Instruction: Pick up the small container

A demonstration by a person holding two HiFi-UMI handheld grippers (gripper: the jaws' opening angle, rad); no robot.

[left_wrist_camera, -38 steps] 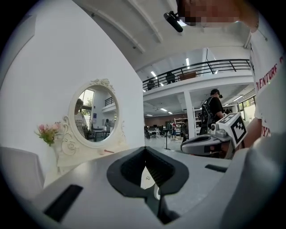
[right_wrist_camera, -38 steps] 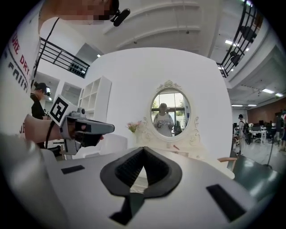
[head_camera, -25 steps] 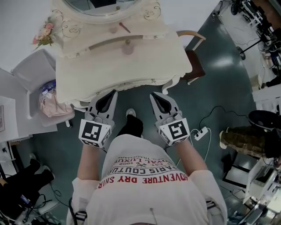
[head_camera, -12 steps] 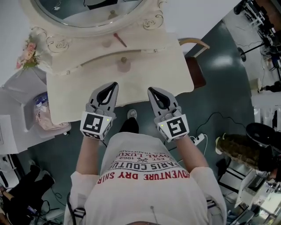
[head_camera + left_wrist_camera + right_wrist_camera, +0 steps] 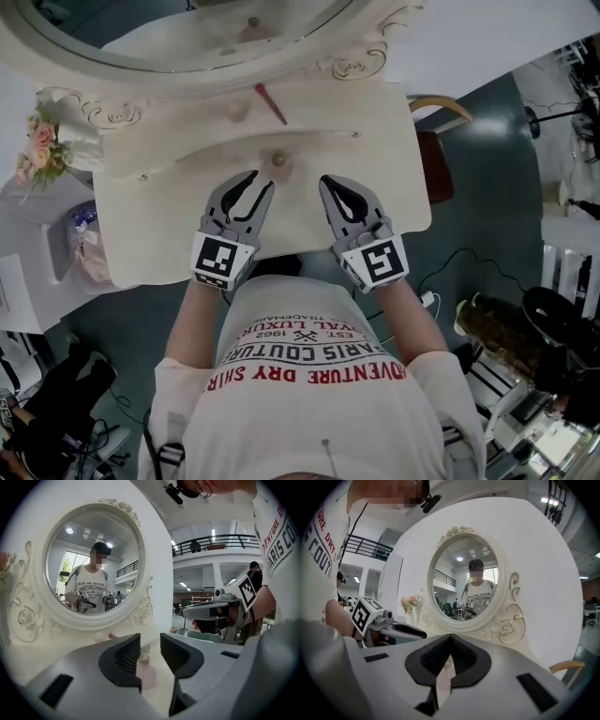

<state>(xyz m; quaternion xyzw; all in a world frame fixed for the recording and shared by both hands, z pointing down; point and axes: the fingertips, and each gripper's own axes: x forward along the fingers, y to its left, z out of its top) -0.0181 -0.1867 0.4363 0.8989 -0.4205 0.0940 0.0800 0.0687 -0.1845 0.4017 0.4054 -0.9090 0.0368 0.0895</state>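
The left gripper is loose with nothing in it: its jaws are opening, and in its own view I can see a clear gap between the two ribbed pads. Through that gap sits the small container, a pale pink pot with a round knob on top. It lies ahead of the pads and is not touched by either. From the head view the container stands upright on the dressing table, just beyond the tips of the left gripper and a little toward the right one, in front of the mirror. I read the widening as preparation, making room for the pot before I push forward around it. The right gripper is clenched on nothing, its pads meeting at a point in its own view. It hangs beside the left one over the table's near edge, and I judge it is simply parked out of the way, since one gripper should be enough for so small a pot. Both forearms reach forward from the body, roughly side by side, with the grippers angled slightly inward toward the container. A red stick lies further back near the mirror, well clear of my line in
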